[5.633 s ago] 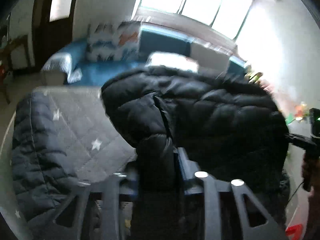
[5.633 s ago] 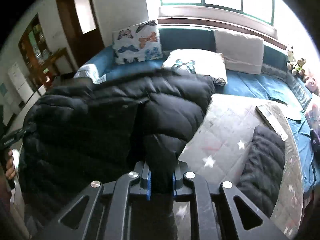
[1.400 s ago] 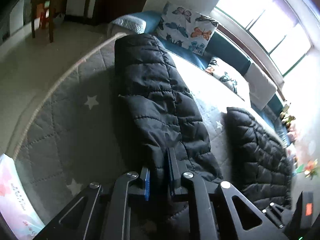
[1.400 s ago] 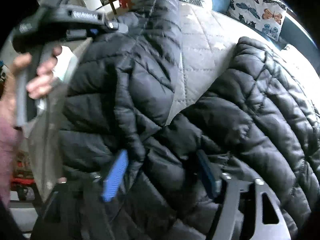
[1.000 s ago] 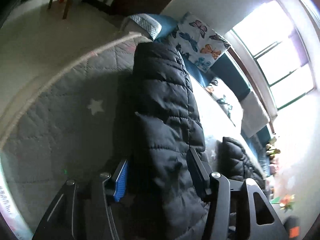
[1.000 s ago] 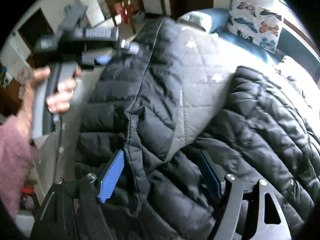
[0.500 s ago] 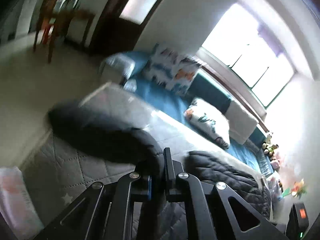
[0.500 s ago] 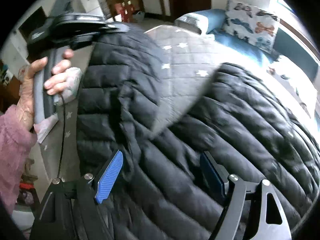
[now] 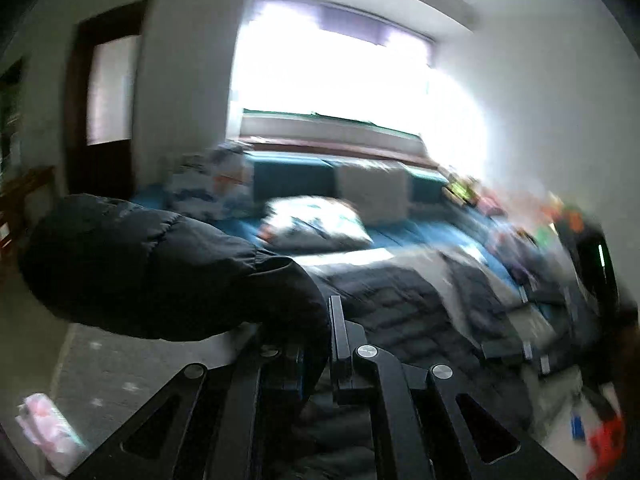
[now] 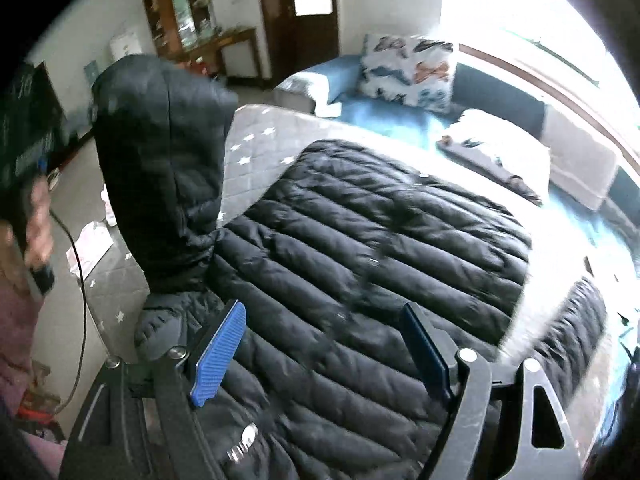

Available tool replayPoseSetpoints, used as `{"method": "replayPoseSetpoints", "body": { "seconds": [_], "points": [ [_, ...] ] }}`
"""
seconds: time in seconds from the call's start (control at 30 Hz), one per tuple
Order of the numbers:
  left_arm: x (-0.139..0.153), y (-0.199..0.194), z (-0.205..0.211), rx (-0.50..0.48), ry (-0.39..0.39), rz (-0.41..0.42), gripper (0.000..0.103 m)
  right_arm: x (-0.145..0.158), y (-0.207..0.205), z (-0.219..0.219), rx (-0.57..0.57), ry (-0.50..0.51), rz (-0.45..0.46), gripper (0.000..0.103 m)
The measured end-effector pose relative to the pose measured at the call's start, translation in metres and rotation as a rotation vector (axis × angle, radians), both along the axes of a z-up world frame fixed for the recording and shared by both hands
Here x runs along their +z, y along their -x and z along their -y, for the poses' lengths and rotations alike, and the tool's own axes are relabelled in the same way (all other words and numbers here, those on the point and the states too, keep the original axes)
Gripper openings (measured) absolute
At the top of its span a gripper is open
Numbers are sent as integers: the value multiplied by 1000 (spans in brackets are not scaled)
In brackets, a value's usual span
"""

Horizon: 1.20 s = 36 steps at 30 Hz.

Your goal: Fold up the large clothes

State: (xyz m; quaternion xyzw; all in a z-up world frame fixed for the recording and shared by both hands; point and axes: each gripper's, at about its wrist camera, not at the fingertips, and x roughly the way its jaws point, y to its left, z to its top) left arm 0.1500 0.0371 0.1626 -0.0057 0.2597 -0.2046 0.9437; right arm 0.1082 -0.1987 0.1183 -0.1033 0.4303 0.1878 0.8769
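— Left gripper (image 9: 316,344)?
— Pinching a sleeve (image 9: 160,272) of the black jacket (image 10: 360,264), fingers pressed onto the fabric, sleeve lifted clear of the bed (picture badly blurred).
— Right gripper (image 10: 320,352)?
— Fingers spread wide, low over the jacket's near edge, gripping nothing.
— Jacket?
— Spread flat on the grey star-print quilt (image 10: 256,136), butterfly pillow (image 10: 408,68) beyond, near the window.

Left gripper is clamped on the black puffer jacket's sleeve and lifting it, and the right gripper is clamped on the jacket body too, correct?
Not quite. In the right wrist view the right gripper is open, jaws spread above the black quilted puffer jacket, gripping nothing. The left gripper is indeed shut on the raised sleeve.
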Motion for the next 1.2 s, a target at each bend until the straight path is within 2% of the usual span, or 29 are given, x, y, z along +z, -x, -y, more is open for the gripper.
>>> {"method": "replayPoseSetpoints", "body": {
  "seconds": [0.13,0.27,0.37,0.43,0.47,0.5,0.57,0.7,1.03,1.1,1.2],
  "points": [
    [-39,25,76,-139,-86,-64,11,2,18,36,-78,2,22,87],
    [-100,35,142,-241,-123,-210,21,-15,30,66,-152,3,-12,87],
    [-142,43,159,-286,-128,-297,23,-41,37,84,-197,-2,-67,87],
    [-157,42,168,-299,-161,-295,23,-54,40,93,-218,-7,-93,87],
    [-161,44,173,-304,-177,-289,27,-58,42,97,-226,-13,-98,87],
    [-166,40,179,-319,-185,-286,38,-64,44,102,-240,-23,-108,87],
    [-174,44,189,-358,-199,-277,53,-73,46,110,-255,-41,-128,87],
    [-171,44,196,-374,-225,-261,57,-81,47,118,-273,-67,-142,87],
    [-163,47,192,-433,-167,-292,63,-70,48,125,-288,-95,-99,87],
    [-158,47,185,-437,-152,-294,63,-68,51,130,-305,-86,-91,87],
    [-139,47,152,-407,-122,-284,67,-63,54,135,-311,-82,-83,87]
  ]
}}
